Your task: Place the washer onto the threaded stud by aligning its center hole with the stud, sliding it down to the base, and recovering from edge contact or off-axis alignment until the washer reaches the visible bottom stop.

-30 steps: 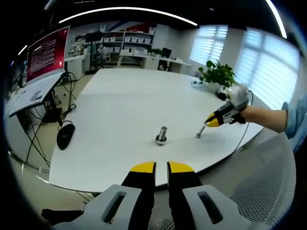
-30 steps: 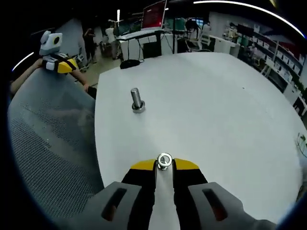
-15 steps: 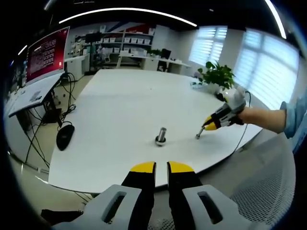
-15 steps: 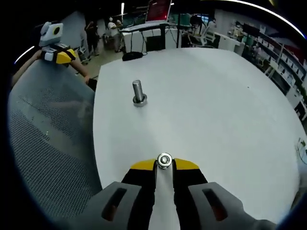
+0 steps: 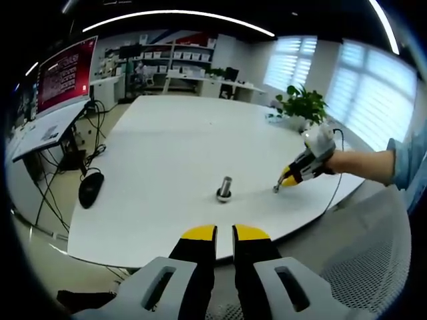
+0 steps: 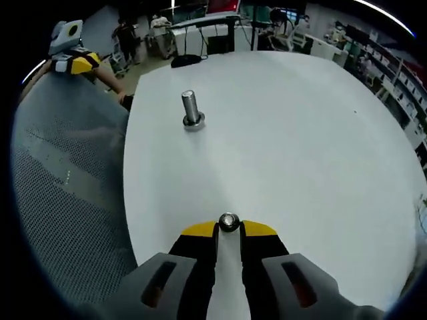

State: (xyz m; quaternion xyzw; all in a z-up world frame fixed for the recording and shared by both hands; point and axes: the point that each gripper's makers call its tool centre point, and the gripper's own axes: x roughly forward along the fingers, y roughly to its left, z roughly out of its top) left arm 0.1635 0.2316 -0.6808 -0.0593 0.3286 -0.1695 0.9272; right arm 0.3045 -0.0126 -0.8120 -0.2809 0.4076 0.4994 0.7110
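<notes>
1. From my left gripper view, the stud (image 5: pixel 225 189) stands upright on the table (image 5: pixel 167 147), near its front edge, straight ahead of my left gripper (image 5: pixel 225 233).
2. My right gripper (image 5: pixel 289 177) comes in from the right, over the table, right of the stud and apart from it, with the washer (image 5: pixel 276 189) at its tip.
3. A mouse (image 5: pixel 91 189) lies off the table's left edge, lower down; a plant (image 5: pixel 303 103) stands at the table's far right.
4. In my right gripper view, the stud (image 6: pixel 192 111) stands ahead and to the left, well apart from the washer (image 6: pixel 229 222) between the jaw tips.
5. A mesh chair (image 6: pixel 67 200) lies left of the table (image 6: pixel 300 133).
</notes>
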